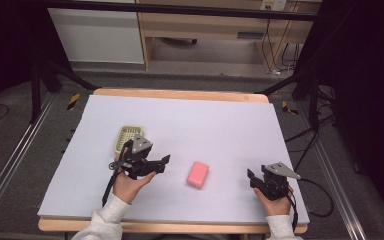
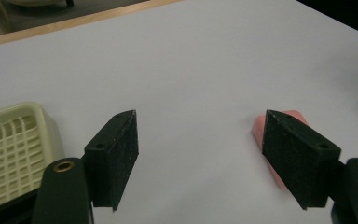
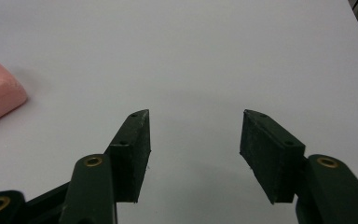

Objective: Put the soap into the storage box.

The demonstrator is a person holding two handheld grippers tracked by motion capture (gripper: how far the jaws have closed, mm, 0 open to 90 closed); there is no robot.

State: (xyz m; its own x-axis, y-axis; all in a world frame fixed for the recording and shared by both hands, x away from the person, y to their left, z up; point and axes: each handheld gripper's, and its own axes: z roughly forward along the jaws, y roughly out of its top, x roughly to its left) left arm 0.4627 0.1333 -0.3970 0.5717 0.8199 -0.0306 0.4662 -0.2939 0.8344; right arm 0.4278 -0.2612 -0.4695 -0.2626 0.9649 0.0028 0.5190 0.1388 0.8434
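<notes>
A: Where is the soap (image 1: pixel 198 174)?

B: On the white table (image 1: pixel 190 120), lying flat in its near half, about midway between the two grippers and touching neither.

A: And the tray (image 1: pixel 128 138)?

B: Left of the soap and a little farther back, a pale yellow slotted thing. The left gripper (image 1: pixel 162 162) sits just in front of it, closer to the soap than the tray is.

A: Is that gripper holding anything?

B: No. Its jaws stand wide apart over bare table, and in the left gripper view the soap's end peeks from behind the right-hand jaw.

A: The right gripper (image 1: pixel 251 178)?

B: Right of the soap, well apart from it, jaws spread and empty. The right gripper view has the soap at its left edge.
</notes>
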